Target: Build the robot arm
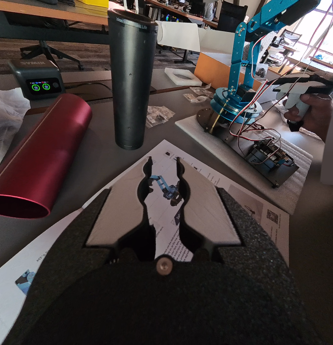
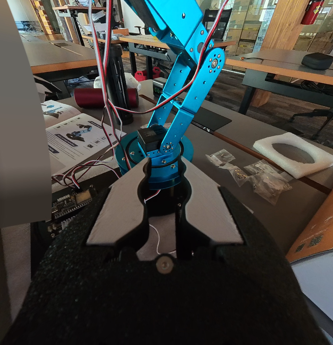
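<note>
We've got our left gripper point(image 1: 163, 160) hovering jaws apart over the printed manual point(image 1: 227, 201), empty. Just past the manual stands a tall dark tumbler point(image 1: 132, 84); left of it a red tube point(image 1: 44, 155) lies flat; right, the blue robot arm kit point(image 1: 240, 74) on white foam.

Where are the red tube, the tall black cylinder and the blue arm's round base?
red tube point(image 1: 44, 153), left wrist view, middle of its side.
tall black cylinder point(image 1: 131, 84), left wrist view, middle of its wall.
blue arm's round base point(image 2: 124, 151), right wrist view, left rim.
</note>
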Available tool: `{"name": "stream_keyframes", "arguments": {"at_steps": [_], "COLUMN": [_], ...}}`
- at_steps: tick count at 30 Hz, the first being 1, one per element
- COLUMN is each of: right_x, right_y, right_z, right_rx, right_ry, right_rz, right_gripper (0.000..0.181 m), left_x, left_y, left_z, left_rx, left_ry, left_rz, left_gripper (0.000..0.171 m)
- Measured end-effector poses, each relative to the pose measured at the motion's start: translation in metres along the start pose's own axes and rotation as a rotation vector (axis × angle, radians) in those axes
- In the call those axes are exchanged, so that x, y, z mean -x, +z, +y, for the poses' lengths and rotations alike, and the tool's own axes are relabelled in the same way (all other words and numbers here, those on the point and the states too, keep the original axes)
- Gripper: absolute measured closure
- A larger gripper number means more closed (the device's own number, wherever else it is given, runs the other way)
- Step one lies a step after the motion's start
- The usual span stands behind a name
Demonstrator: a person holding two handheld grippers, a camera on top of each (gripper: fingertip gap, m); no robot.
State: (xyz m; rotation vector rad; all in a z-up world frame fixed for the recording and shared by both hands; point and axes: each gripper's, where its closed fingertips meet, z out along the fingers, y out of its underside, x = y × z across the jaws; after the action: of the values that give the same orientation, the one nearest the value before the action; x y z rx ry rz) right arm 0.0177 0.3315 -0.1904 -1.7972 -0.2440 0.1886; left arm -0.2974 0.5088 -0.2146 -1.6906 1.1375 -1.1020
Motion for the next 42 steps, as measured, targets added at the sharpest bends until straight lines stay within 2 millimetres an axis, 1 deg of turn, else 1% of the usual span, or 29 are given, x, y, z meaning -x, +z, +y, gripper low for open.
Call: {"name": "stream_keyframes", "arguments": {"at_steps": [5, 7, 9, 11, 13, 14, 16, 18, 20, 23, 26, 28, 30, 33, 35, 36, 37, 39, 40, 42], "right_x": [-0.002, -0.002, -0.001, -0.001, -0.003, -0.006, -0.013, -0.024, -0.035, -0.049, -0.059, -0.062, -0.064, -0.067, -0.067, -0.068, -0.068, -0.067, -0.066, -0.065], "right_y": [0.001, 0.001, 0.002, 0.003, 0.005, 0.006, 0.008, 0.009, 0.009, 0.008, 0.009, 0.01, 0.011, 0.011, 0.012, 0.012, 0.013, 0.013, 0.014, 0.014], "right_z": [0.003, 0.004, 0.005, 0.006, 0.012, 0.015, 0.023, 0.031, 0.038, 0.046, 0.052, 0.053, 0.057, 0.064, 0.065, 0.065, 0.066, 0.067, 0.067, 0.067], "right_rx": [0.008, 0.01, 0.016, 0.018, 0.037, 0.047, 0.065, 0.082, 0.093, 0.102, 0.104, 0.094, 0.102, 0.125, 0.125, 0.127, 0.129, 0.136, 0.139, 0.142], "right_ry": [0.011, 0.015, 0.013, 0.015, 0.01, 0.0, -0.011, 0.002, 0.026, 0.068, 0.108, 0.137, 0.151, 0.143, 0.15, 0.154, 0.158, 0.157, 0.153, 0.142], "right_rz": [0.0, -0.001, -0.001, -0.003, 0.001, 0.011, 0.03, 0.049, 0.071, 0.101, 0.122, 0.121, 0.122, 0.134, 0.13, 0.129, 0.127, 0.123, 0.121, 0.122], "right_gripper": [0.155, 0.155, 0.155, 0.155, 0.155, 0.155, 0.155, 0.156, 0.156, 0.156, 0.156, 0.156, 0.156, 0.156, 0.156, 0.156, 0.156, 0.156, 0.156, 0.157], "left_x": [-0.001, 0.002, 0.014, 0.027, 0.033, 0.035, 0.041, 0.047, 0.048, 0.033, 0.018, 0.01, 0.003, -0.009, -0.02, -0.025, -0.032, -0.047, -0.055, -0.063], "left_y": [0.0, -0.004, -0.017, -0.038, -0.061, -0.072, -0.095, -0.12, -0.145, -0.176, -0.193, -0.203, -0.212, -0.22, -0.225, -0.224, -0.221, -0.212, -0.208, -0.203], "left_z": [0.0, -0.004, -0.02, -0.038, -0.045, -0.042, -0.027, -0.004, 0.021, 0.046, 0.071, 0.078, 0.083, 0.097, 0.099, 0.099, 0.1, 0.097, 0.096, 0.094], "left_rx": [0.003, 0.007, -0.038, -0.1, -0.145, -0.158, -0.15, -0.133, -0.112, -0.171, -0.255, -0.329, -0.38, -0.362, -0.399, -0.428, -0.447, -0.488, -0.51, -0.521], "left_ry": [0.019, 0.055, 0.126, 0.164, 0.151, 0.146, 0.136, 0.116, 0.041, -0.133, -0.294, -0.413, -0.47, -0.416, -0.336, -0.303, -0.286, -0.266, -0.249, -0.251], "left_rz": [-0.005, -0.037, -0.13, -0.235, -0.3, -0.325, -0.391, -0.456, -0.492, -0.455, -0.393, -0.336, -0.313, -0.401, -0.461, -0.464, -0.445, -0.341, -0.278, -0.21], "left_gripper": [0.147, 0.146, 0.146, 0.146, 0.146, 0.146, 0.146, 0.146, 0.146, 0.146, 0.146, 0.146, 0.146, 0.146, 0.146, 0.146, 0.146, 0.144, 0.139, 0.135]}}
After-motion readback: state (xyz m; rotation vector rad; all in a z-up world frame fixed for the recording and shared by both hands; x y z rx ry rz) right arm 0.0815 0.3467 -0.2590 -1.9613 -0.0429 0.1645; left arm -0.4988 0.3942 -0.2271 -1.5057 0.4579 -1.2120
